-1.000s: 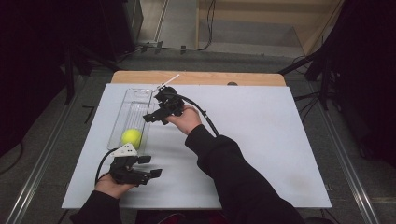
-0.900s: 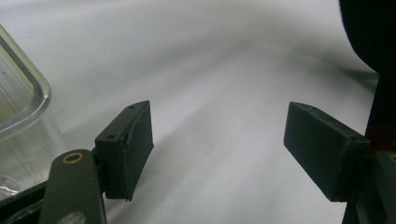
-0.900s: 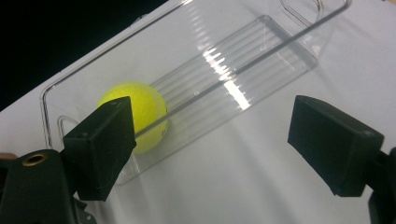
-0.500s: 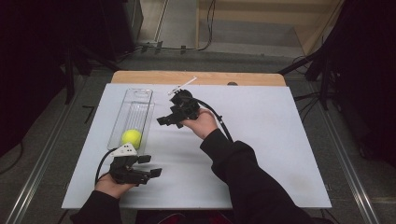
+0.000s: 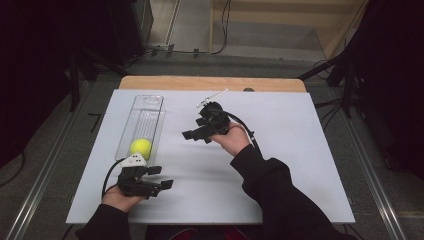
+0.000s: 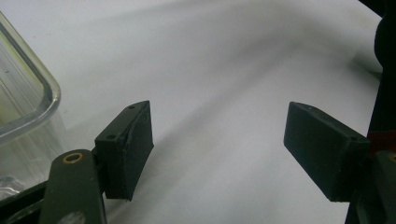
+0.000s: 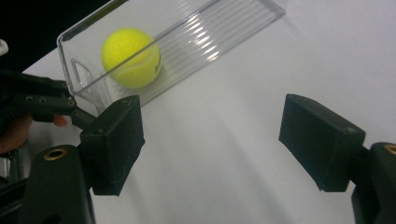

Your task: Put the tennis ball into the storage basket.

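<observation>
Two tongs work over a white counter (image 5: 300, 165), each held in one of the person's hands. The left tongs (image 5: 159, 177) sit near the counter's near-left edge, just beside the near end of a clear plastic bin (image 5: 150, 102). In the left gripper view their two black jaws stand wide apart with bare white surface between them, holding nothing; a rounded corner of the bin (image 6: 28, 93) shows at that view's left edge.

The right tongs (image 5: 194, 135) hang over the middle of the counter, well apart from the left pair, with a black cable (image 5: 245, 127) looping back past the wrist. In the right gripper view their jaws are also spread wide and empty, with only white surface in the gap.

One yellow tennis ball (image 5: 141, 147) lies inside the long, narrow bin, at the end nearest the person. The right gripper view shows the ball (image 7: 131, 58) resting on the bin's ribbed floor against the near end wall. Dark lettering sits on the ball's right side, but it is too small and blurred to read. In that same view the left tongs (image 7: 37, 95) and a fingertip appear at the left edge, beside the bin's end.

Beyond the white surface a strip of light wood (image 5: 210, 82) runs along the far edge, and a small white object (image 5: 210, 97) lies near it, too small to make out.
</observation>
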The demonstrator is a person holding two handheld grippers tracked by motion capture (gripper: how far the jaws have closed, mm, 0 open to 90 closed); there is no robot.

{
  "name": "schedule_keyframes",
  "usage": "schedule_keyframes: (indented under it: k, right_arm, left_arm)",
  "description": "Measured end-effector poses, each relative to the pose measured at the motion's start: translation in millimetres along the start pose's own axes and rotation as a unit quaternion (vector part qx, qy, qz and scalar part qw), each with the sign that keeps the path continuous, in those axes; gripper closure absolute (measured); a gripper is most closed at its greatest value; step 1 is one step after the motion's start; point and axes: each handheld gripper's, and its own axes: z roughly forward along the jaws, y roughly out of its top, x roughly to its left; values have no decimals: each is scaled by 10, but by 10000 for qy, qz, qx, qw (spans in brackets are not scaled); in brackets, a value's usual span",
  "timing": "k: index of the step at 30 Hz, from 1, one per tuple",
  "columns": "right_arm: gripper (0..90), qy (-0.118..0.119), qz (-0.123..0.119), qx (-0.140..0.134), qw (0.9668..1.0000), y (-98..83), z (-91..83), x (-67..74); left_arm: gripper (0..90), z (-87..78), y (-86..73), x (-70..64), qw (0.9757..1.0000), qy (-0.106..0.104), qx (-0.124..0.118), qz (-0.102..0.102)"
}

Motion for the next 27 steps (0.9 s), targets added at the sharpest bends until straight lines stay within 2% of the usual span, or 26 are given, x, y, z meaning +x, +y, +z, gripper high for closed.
schedule_keyframes:
  k: [6, 16, 21, 27]
  right_arm:
    - [205, 5, -77, -32, 10000, -148, -60, -12]
    - [206, -1, 22, -52, 10000, -431, -209, -100]
    - [207, 26, 104, -134, 9999, -568, -286, -156]
    - [207, -50, 127, -228, 9996, -682, -364, -194]
  left_arm:
    - [245, 1, 1, -7, 10000, 21, -7, -2]
    - [245, 2, 0, -9, 10000, 52, -8, -12]
    - [245, 5, 1, -8, 10000, 51, 10, 8]
    - [245, 6, 2, -21, 10000, 37, 6, 9]
